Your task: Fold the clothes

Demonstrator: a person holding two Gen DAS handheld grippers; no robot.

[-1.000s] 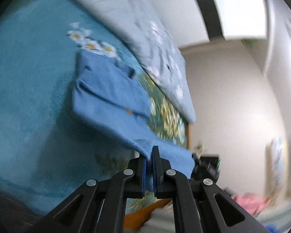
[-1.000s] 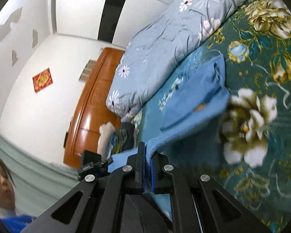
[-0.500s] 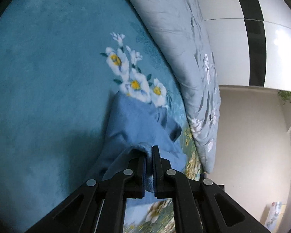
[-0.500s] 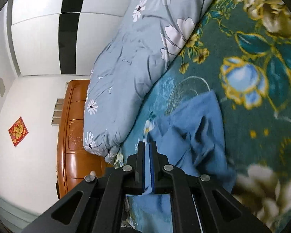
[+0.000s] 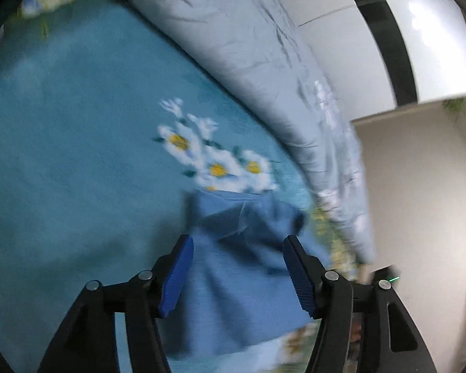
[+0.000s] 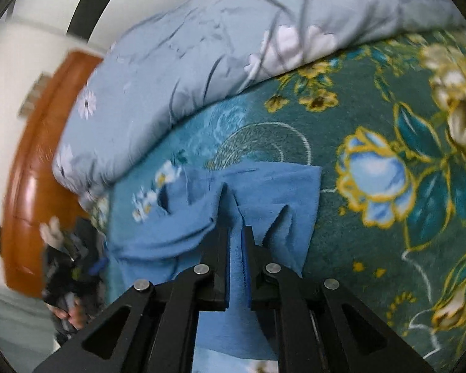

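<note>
Blue garment, folded and creased, lying on the teal flowered blanket in the lower centre of both views. Left gripper: fingers spread wide above the cloth, released. Right gripper: fingers nearly closed with a narrow gap; whether cloth is pinched cannot be told. Grey flowered quilt fills the upper frame; wooden headboard at left.

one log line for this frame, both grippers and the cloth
left gripper: open above blue garment | right gripper: nearly shut on garment fold | garment lies on floral bedspread
</note>
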